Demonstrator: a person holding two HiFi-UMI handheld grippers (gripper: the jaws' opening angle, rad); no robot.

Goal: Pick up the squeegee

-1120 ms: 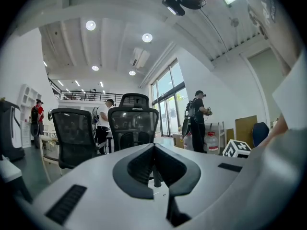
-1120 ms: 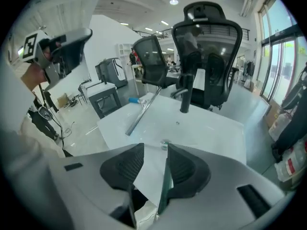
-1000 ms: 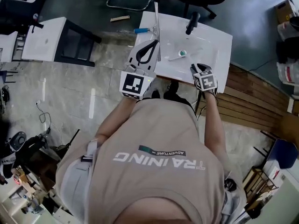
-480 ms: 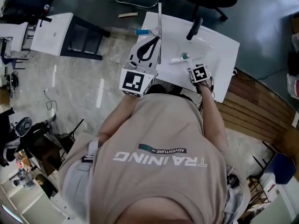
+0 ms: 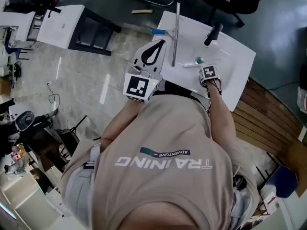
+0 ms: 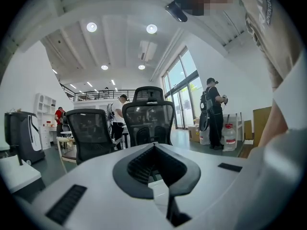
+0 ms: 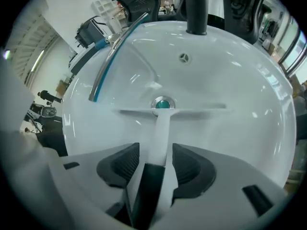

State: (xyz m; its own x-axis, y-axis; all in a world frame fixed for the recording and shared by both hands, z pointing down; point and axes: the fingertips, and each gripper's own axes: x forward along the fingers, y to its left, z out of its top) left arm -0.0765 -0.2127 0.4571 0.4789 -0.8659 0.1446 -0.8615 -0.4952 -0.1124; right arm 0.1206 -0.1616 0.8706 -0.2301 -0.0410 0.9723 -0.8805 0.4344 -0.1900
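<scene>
Now the right hand-held gripper (image 7: 156,153) straddles the handle of the squeegee (image 7: 162,116), jaws apart for clamping — the left hand-held gripper (image 6: 154,148) idles closed, empty.

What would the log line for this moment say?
right gripper: open around squeegee | left gripper: shut, empty | squeegee: in sink

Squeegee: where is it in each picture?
Head view: the squeegee lies on the white sink, top right of centre.
Left gripper view: not in it.
Right gripper view: the middle, handle between the right gripper jaws.
Shared landmark: the black faucet.
</scene>
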